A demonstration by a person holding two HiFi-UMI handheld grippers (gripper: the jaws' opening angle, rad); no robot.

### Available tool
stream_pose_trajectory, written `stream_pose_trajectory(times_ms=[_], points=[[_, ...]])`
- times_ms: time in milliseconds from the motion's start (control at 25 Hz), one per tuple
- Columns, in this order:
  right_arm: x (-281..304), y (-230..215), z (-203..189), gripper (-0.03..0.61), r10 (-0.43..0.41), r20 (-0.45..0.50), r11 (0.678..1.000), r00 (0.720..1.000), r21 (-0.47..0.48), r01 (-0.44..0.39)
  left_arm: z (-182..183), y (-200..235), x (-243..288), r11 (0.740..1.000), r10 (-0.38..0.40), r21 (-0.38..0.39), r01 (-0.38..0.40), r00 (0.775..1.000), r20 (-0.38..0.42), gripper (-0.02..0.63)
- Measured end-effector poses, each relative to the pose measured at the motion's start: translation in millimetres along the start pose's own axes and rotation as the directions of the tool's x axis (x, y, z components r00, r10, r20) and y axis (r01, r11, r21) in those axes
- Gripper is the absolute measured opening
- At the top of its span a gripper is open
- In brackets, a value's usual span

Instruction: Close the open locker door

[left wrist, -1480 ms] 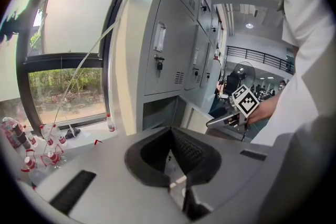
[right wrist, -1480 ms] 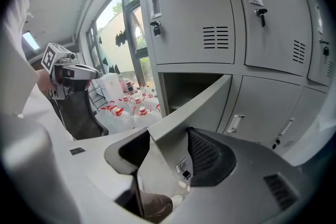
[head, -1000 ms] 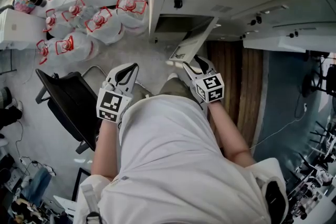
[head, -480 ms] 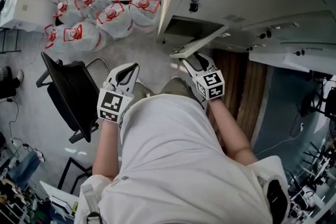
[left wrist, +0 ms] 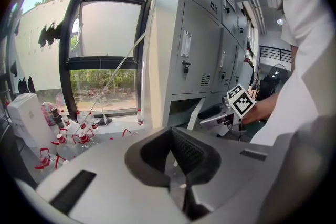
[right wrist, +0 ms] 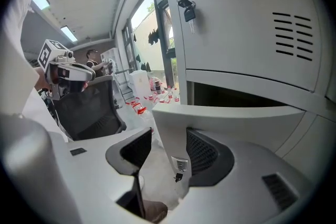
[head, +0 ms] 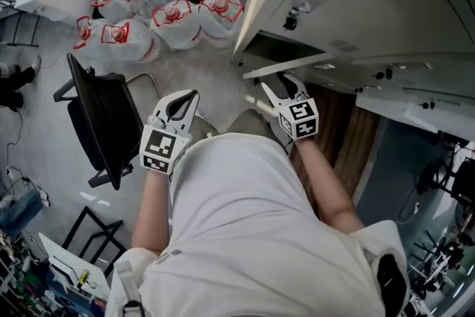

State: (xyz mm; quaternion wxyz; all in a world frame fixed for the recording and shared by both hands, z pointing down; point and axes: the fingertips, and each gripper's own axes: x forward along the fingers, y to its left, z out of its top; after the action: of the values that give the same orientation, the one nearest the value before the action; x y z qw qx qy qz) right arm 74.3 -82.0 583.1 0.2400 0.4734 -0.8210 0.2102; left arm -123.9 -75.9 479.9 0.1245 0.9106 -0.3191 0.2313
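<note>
The grey locker door [head: 288, 67] hangs part-way open from the low compartment [head: 276, 49] of the locker bank. My right gripper [head: 279, 83] straddles the door's free edge. In the right gripper view the door [right wrist: 220, 119] stands between the jaws: it lies against the right pad [right wrist: 202, 152], while the left pad [right wrist: 137, 148] stands apart from it. A small lock with a key [right wrist: 179, 168] hangs on the door's inner face. My left gripper [head: 186, 97] hovers over the floor, left of the locker, shut and holding nothing.
Several water jugs with red handles [head: 172, 17] stand on the floor by the window. A black office chair [head: 104, 115] is at my left. The locker above has a keyed latch [right wrist: 187, 7]. A wooden strip [head: 349, 141] runs under the lockers on the right.
The door has swung nearer the locker front, narrowing the dark opening. My right gripper went forward with it. The left gripper has kept its place.
</note>
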Motion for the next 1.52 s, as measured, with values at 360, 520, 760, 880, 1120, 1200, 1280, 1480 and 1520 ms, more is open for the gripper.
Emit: stream_pose_trajectory(times_ms=[360,520,760,880,1120,1200,1280,1480,1520], points=[[18.8,-17.8,10.9,0.216,0.039,0.012,0.998,0.999,-0.044,-0.038,-1.8,4.7,-9.1,0.994,0.102,-0.039,-0.102,0.995,0.002,0.002],[28.5,-26.5,16.6,0.207,0.042,0.021,0.997,0.999,-0.063,-0.041,-6.9,4.8,-14.2,0.989,0.140,-0.058,-0.140,0.990,-0.006,0.003],[40.9,-39.0,21.9,0.207,0.042,0.015,0.995,0.999,-0.097,-0.040,-16.0,7.0,-26.3,0.977,0.193,-0.086,-0.195,0.981,-0.023,0.003],[46.2,-45.5,27.3,0.209,0.040,0.017,0.994,0.999,-0.105,-0.038,-19.6,8.4,-30.7,0.971,0.216,-0.101,-0.218,0.976,-0.030,0.002],[57.2,-54.8,28.9,0.212,0.036,0.006,0.993,0.999,-0.116,-0.035,-25.1,8.4,-32.4,0.963,0.239,-0.120,-0.241,0.970,-0.037,0.003],[59.9,-58.4,29.1,0.212,0.031,0.003,0.992,1.000,-0.120,-0.031,-25.3,8.6,-33.1,0.960,0.246,-0.125,-0.249,0.969,-0.036,0.003],[62.8,-61.7,30.0,0.215,0.026,0.001,0.993,1.000,-0.119,-0.026,-26.4,9.1,-34.3,0.958,0.253,-0.128,-0.256,0.967,-0.035,0.002],[68.9,-67.6,32.1,0.219,0.016,-0.004,0.992,1.000,-0.124,-0.016,-32.1,8.8,-37.7,0.952,0.267,-0.143,-0.271,0.963,-0.047,0.003],[69.4,-68.6,32.8,0.221,0.015,-0.005,0.992,1.000,-0.124,-0.015,-32.7,8.8,-38.1,0.951,0.268,-0.145,-0.273,0.962,-0.048,0.002]])
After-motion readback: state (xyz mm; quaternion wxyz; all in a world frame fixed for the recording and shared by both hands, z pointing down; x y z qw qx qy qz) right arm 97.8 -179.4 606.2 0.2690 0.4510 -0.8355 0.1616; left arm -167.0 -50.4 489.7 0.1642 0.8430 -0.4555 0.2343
